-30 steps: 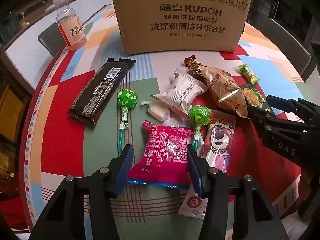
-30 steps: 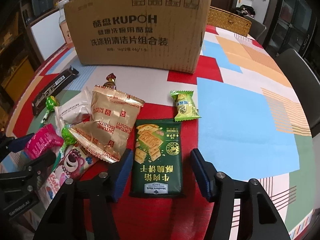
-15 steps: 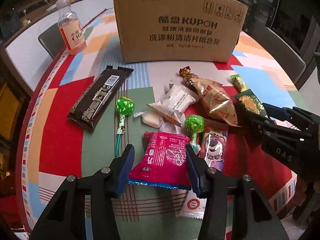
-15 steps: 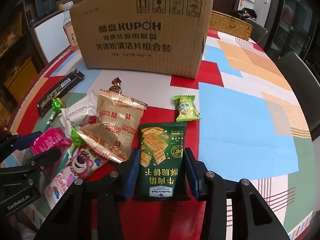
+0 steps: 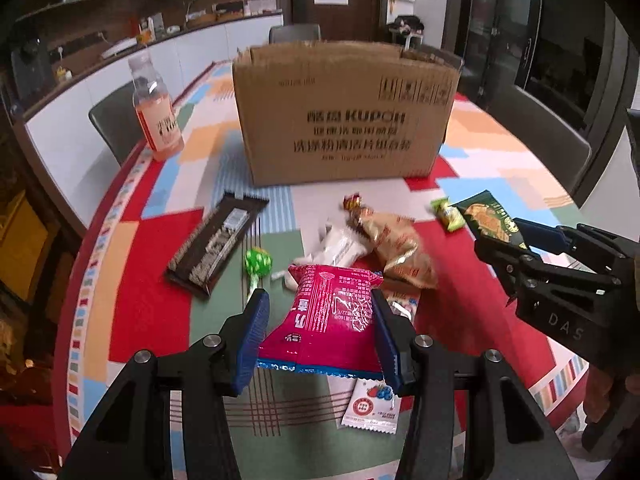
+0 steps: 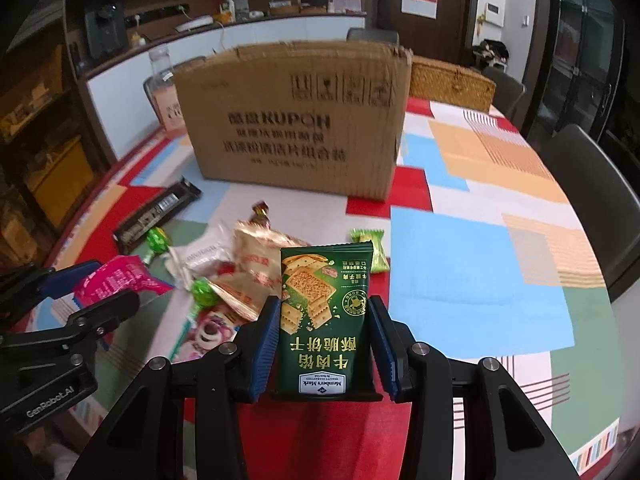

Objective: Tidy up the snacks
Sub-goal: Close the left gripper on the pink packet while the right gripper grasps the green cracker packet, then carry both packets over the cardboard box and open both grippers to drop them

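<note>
Since the frames a second before, both grippers had closed on their packets and raised them off the table (image 6: 480, 280), so that I now looked across the cloth toward the room rather than down on it. The cardboard box (image 5: 344, 112), largest item, stood upright at the far middle of the patterned tablecloth, its top flaps open. To its left stood a drink bottle (image 5: 157, 112); behind its right corner, in the right wrist view, lay a woven basket (image 6: 452, 80). My left gripper (image 5: 320, 332) was clenched on the pink snack bag (image 5: 332, 320), held tilted above the table with both blue pads pressing its sides. My right gripper (image 6: 323, 344) grasped the green cracker packet (image 6: 326, 320), upright between its pads and lifted clear of the cloth. Beneath and beyond them lay the remaining snacks: a long dark biscuit pack (image 5: 218, 248) at left, a gold packet (image 5: 396, 244) touching a white packet (image 5: 340, 246), a bear-print sachet (image 6: 208, 328), a green lollipop (image 5: 258, 262), and a small green candy (image 6: 374, 250) just behind the cracker packet.
</note>
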`<action>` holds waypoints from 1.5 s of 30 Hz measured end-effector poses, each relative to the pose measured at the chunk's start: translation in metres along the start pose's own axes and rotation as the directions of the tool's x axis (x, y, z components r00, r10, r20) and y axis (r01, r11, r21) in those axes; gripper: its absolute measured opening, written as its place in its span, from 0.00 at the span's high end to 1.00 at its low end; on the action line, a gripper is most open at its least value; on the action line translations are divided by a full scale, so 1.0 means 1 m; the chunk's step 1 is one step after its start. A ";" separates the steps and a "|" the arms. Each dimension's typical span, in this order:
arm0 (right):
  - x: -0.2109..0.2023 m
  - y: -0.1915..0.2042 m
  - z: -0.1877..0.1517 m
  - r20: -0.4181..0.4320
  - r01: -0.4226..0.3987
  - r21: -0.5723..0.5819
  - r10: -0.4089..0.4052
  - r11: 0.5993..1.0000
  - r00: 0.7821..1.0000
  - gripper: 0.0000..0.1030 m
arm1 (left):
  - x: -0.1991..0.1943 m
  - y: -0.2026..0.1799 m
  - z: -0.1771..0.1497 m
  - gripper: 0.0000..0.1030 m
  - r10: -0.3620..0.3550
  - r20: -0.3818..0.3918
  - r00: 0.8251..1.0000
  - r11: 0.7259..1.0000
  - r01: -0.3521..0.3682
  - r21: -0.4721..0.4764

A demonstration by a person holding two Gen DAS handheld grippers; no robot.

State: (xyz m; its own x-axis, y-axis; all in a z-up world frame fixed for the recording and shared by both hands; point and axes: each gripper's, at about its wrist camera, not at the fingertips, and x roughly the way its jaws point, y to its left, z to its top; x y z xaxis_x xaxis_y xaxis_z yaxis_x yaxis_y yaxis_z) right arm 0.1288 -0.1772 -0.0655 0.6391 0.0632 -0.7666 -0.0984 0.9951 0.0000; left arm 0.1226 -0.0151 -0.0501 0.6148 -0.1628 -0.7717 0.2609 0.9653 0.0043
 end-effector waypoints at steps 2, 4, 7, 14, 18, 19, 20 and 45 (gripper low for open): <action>-0.006 0.001 0.004 0.021 -0.007 -0.003 0.007 1.000 1.000 0.57 | -0.007 0.000 0.006 0.52 0.010 0.034 0.999 1.000 -0.011 0.009; -0.012 0.002 0.010 0.051 -0.003 -0.013 0.004 1.000 0.999 0.57 | -0.012 0.002 0.012 0.52 0.018 0.064 0.998 1.000 -0.019 0.015; -0.020 0.002 0.021 0.095 -0.011 -0.019 0.013 1.000 0.995 0.57 | -0.023 0.003 0.026 0.52 0.032 0.125 0.992 0.999 -0.036 0.025; -0.030 -0.002 0.059 0.193 -0.042 -0.023 0.046 0.999 0.980 0.57 | -0.038 0.008 0.066 0.52 0.030 0.249 0.968 0.998 -0.041 0.040; -0.032 -0.003 0.082 0.247 -0.047 -0.025 0.051 0.999 0.968 0.57 | -0.039 0.011 0.089 0.52 0.028 0.296 0.955 0.998 -0.042 0.041; -0.031 -0.004 0.087 0.259 -0.047 -0.025 0.052 0.999 0.964 0.57 | -0.039 0.013 0.096 0.52 0.026 0.303 0.953 0.998 -0.040 0.039; -0.031 -0.005 0.093 0.270 -0.047 -0.023 0.052 0.999 0.962 0.57 | -0.038 0.014 0.102 0.52 0.024 0.310 0.950 0.999 -0.038 0.038; 0.035 -0.038 0.215 0.237 -0.070 0.043 0.058 0.997 0.970 0.57 | 0.046 0.029 0.233 0.51 -0.014 0.209 0.978 1.000 0.013 0.008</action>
State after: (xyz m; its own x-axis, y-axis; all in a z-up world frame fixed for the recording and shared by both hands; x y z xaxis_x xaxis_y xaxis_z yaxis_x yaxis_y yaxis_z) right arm 0.3193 -0.1962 0.0457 0.7951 0.1368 -0.5908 -0.1098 0.9906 0.0816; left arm 0.3312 -0.0422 0.0628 0.7529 -0.2154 -0.6219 0.2745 0.9616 -0.0008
